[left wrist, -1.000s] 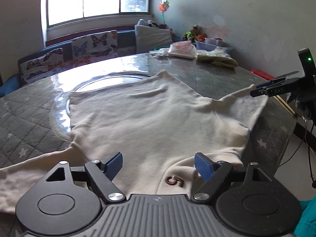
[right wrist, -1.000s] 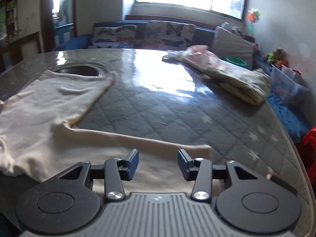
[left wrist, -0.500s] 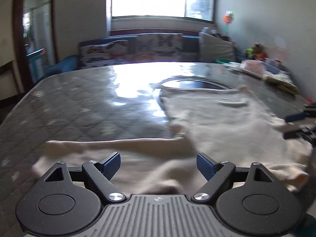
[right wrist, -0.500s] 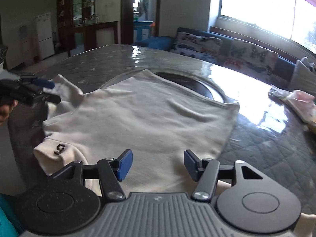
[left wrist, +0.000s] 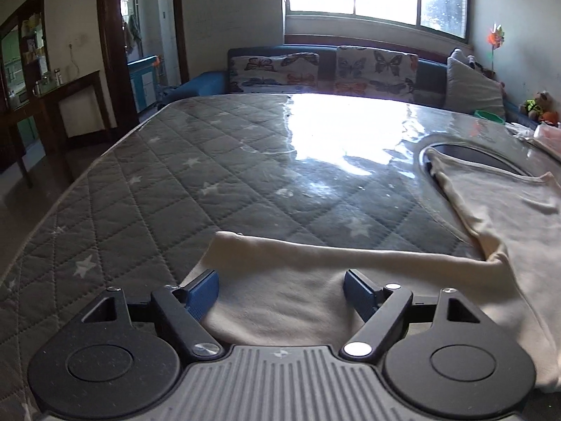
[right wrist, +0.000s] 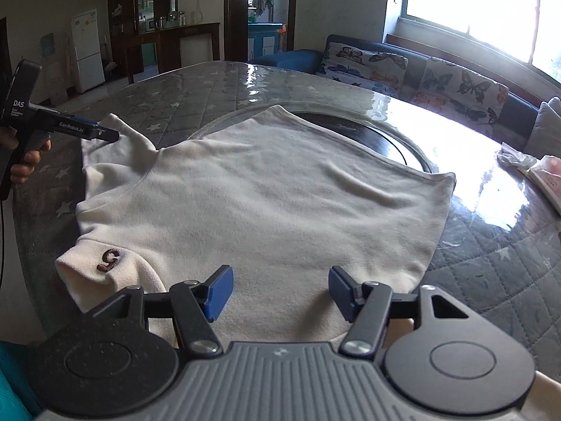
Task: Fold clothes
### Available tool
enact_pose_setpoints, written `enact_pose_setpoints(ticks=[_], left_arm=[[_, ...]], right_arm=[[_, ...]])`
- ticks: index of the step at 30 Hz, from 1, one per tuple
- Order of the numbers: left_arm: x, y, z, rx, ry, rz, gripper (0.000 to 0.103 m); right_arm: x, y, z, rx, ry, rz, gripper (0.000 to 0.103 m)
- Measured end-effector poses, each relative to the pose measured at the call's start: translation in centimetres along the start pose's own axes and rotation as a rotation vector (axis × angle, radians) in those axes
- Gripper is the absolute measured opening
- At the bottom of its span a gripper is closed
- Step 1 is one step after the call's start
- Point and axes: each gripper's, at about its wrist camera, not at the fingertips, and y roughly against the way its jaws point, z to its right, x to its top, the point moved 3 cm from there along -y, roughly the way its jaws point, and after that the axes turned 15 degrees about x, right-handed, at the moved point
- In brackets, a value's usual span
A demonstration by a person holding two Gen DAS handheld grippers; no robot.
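A cream long-sleeved top (right wrist: 266, 196) lies flat on the quilted grey table, with a brown "5" (right wrist: 108, 259) near its collar. In the left wrist view its left sleeve (left wrist: 315, 266) stretches out under my open left gripper (left wrist: 280, 289), which hovers over the sleeve end. My right gripper (right wrist: 278, 289) is open over the near edge of the top's body. The left gripper also shows in the right wrist view (right wrist: 101, 135), at the sleeve on the far left.
The table (left wrist: 182, 189) has a glossy cover and a dark round inset (right wrist: 368, 133) under the top's hem. Folded clothes (right wrist: 540, 175) lie at the far right. A butterfly-patterned sofa (left wrist: 326, 70) stands behind the table.
My left gripper has swung left from the top's collar to the left sleeve end. My right gripper has swung from the right sleeve to the near edge of the body.
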Motion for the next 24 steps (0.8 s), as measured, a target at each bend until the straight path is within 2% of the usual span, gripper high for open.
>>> enact_pose_setpoints(ticks=[10,17,24], left_arm=[[0.2,-0.1,-0.1,0.034,0.008,-0.007,0.084],[0.8,1.0,0.1,0.046,-0.007,0.004,0.083],[1.9,5.8,3.1,-0.060,-0.050,0.093,0.085]], right_arm=[[-0.2,0.1,0.1,-0.014,-0.008,0.004,0.065],[-0.1,0.5,-1.9,-0.002,0.055,0.017,0.067],[-0.4,0.6,-3.7,-0.013,0.137,-0.003,0.072]])
